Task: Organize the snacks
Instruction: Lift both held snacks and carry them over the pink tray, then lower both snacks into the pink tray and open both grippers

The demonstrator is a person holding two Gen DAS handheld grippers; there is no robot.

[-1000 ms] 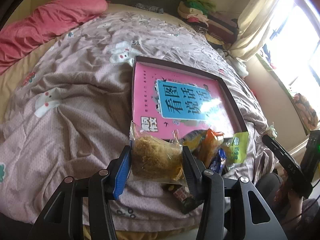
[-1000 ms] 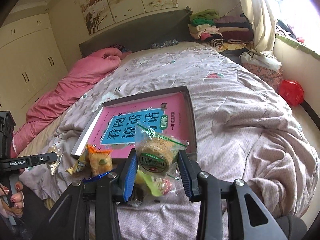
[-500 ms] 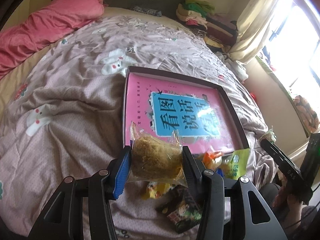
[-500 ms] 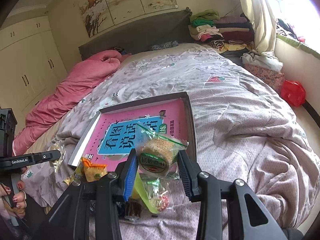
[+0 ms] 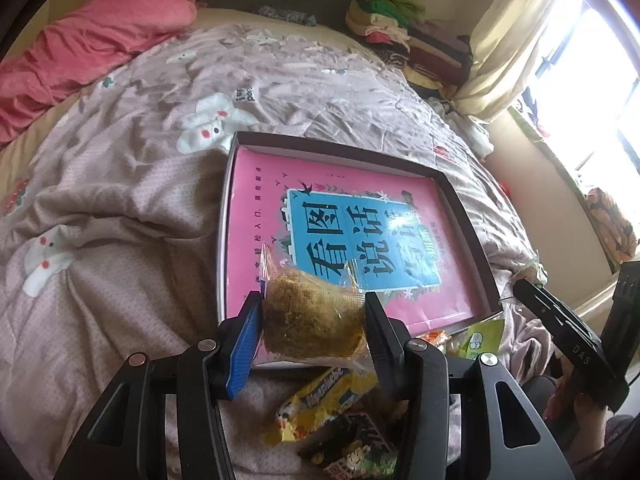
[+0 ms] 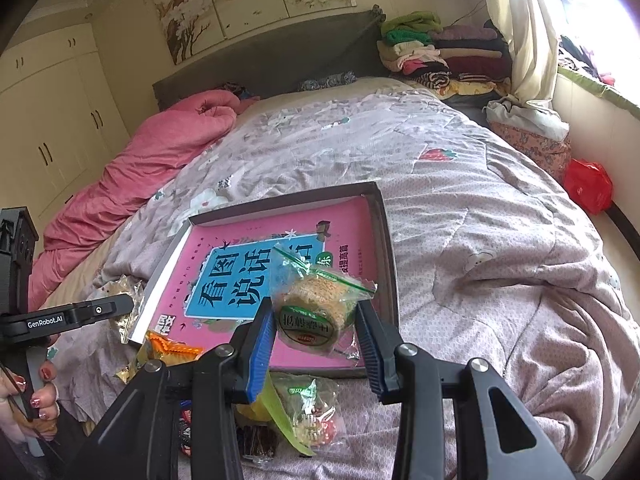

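My left gripper is shut on a clear-wrapped brown snack cake, held over the near left corner of a dark shallow box whose pink and blue bottom shows. My right gripper is shut on a round wrapped snack with a green label, held over the near right part of the same box. Loose snack packets lie on the quilt just before the box: a yellow one, a dark one, an orange one, a green-and-clear one.
The box lies on a pinkish-grey quilt on a bed. A pink duvet is heaped at the far left. Folded clothes are stacked at the headboard's right. A red bag lies by the wall.
Both grippers have moved forward with their snacks, from over the loose packets to over the near edge of the box. Their grip is unchanged.
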